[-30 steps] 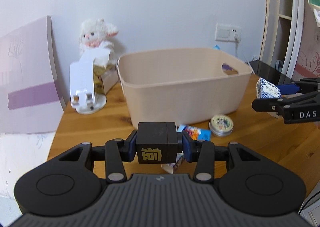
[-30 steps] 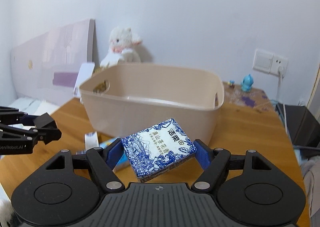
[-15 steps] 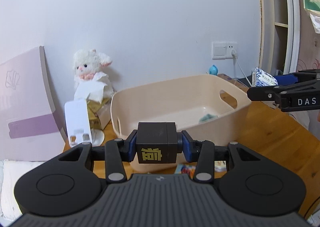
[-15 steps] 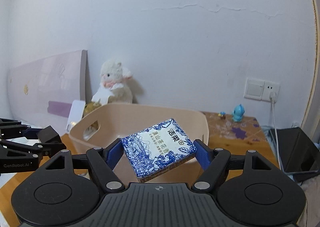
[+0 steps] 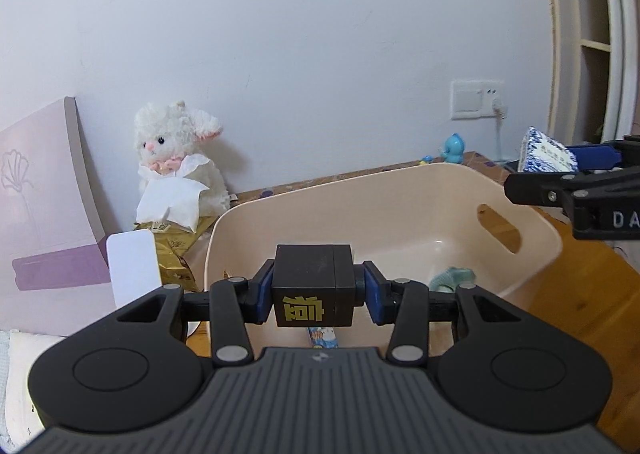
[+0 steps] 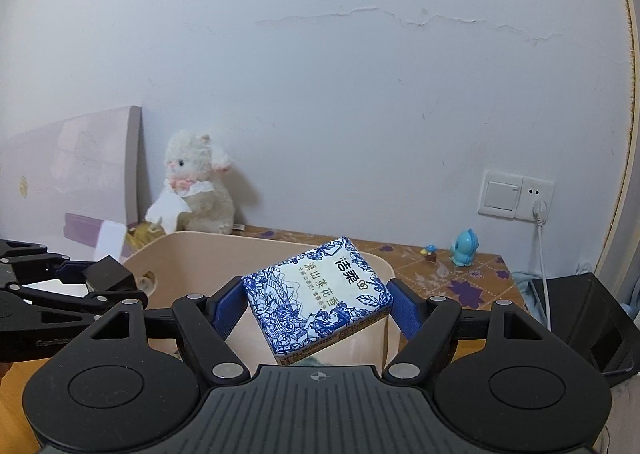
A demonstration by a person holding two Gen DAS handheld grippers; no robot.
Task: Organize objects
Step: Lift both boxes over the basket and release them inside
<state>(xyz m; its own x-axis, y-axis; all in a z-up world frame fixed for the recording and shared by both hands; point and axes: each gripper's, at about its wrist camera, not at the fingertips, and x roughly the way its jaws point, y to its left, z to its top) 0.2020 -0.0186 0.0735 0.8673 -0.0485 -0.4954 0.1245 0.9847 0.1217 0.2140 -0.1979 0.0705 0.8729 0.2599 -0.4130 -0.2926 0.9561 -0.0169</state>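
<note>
Left gripper clamps black cube between blue pads, gold character facing camera, cube held over near rim of beige bin. Right gripper pinches blue-white box, tilted, above bin's right side. Teal thing lies on bin floor. Plush lamb sits by wall behind bin, tissue at its chest. Blue figurine near socket.
</note>
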